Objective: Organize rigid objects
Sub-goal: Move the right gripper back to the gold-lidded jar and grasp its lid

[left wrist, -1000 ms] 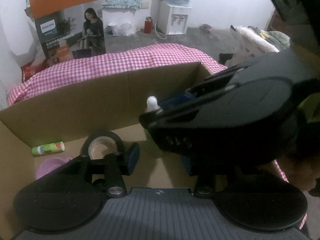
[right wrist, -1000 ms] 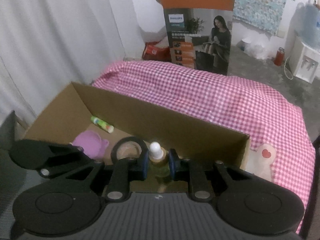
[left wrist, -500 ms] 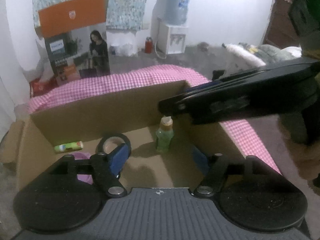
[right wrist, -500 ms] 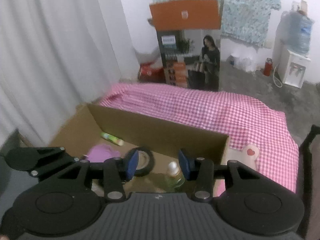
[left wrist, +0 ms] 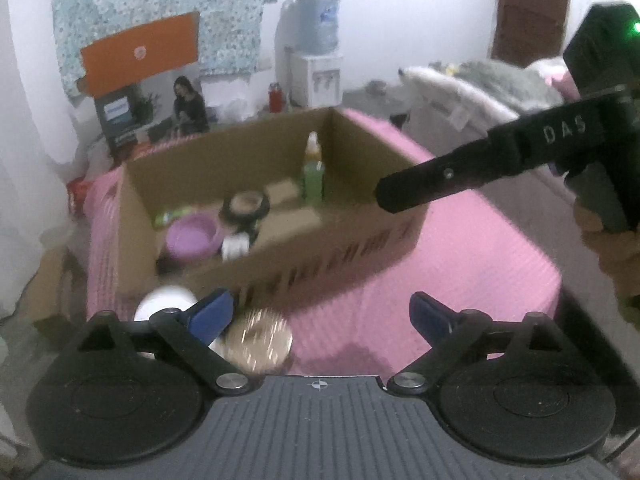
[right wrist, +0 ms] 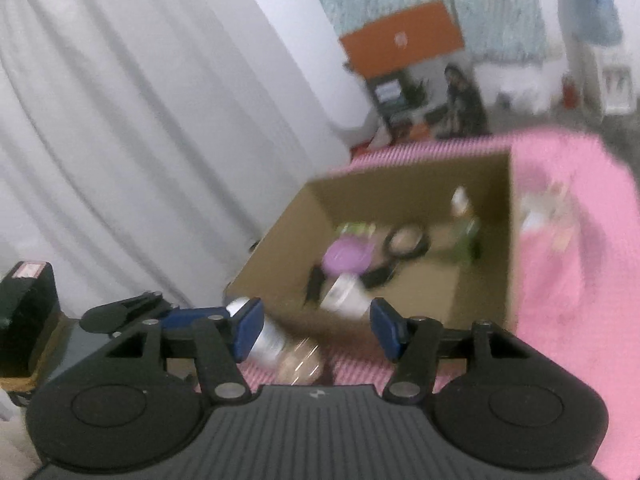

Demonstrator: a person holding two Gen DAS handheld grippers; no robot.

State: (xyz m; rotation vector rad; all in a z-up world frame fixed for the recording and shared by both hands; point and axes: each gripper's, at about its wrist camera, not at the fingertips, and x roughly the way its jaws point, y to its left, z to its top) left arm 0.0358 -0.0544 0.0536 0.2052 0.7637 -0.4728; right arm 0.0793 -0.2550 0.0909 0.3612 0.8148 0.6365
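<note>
1. Both claws empty: left gripper (left wrist: 318,314) jaws apart and opening, right gripper (right wrist: 316,330) jaws opening too, nothing btwn either pair.
2. Cardboard box (left wrist: 320,236) on pink checked cloth (left wrist: 460,272) holds green bottle (left wrist: 313,168) upright, tape roll (left wrist: 245,207), purple bowl (left wrist: 192,236), white jar (left wrist: 235,248).
3. Shiny gold can (left wrist: 258,342) and a white item (left wrist: 162,304) lie outside, just in front of box.
4. Risk: can is round, on soft cloth; a one-sided nudge could roll it off. Frames blurry, so aim may be off.

Motion blur smeared my right wrist view, so I could not name the small dark items (right wrist: 314,286) in the cardboard box (right wrist: 276,248), and the left gripper's near finger (left wrist: 208,314) hid part of a white round object (left wrist: 160,300).
</note>
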